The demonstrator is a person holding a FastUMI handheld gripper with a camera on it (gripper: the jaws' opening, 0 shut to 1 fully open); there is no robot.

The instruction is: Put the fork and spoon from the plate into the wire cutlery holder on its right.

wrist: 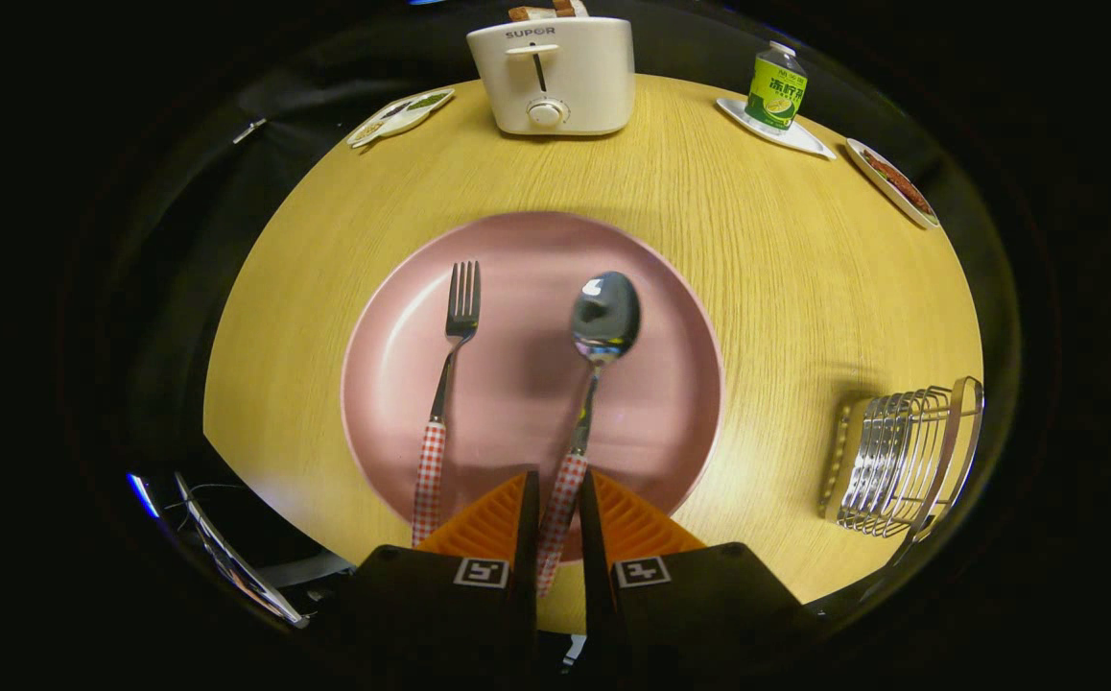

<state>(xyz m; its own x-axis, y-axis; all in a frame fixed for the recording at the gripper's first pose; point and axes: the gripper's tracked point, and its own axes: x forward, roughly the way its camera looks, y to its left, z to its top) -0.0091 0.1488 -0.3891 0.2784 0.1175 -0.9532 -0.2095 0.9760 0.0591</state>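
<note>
Checked spoon (586,403) handle sits between the jaws of the gripper (555,509), closed narrowly around it, apparently gripping for a lift; fork (445,403) waits beside it on the plate (671,384), holder (901,461) right.

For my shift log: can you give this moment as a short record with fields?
tongs: tongs closed around the spoon's checked handle
spoon: spoon lies on the pink plate, bowl pointing away
fork: fork lies on the plate, left of the spoon, untouched
cutlery holder: wire cutlery holder on the table, right of the plate, nothing seen inside
beyond plate: toaster, bottle
</note>
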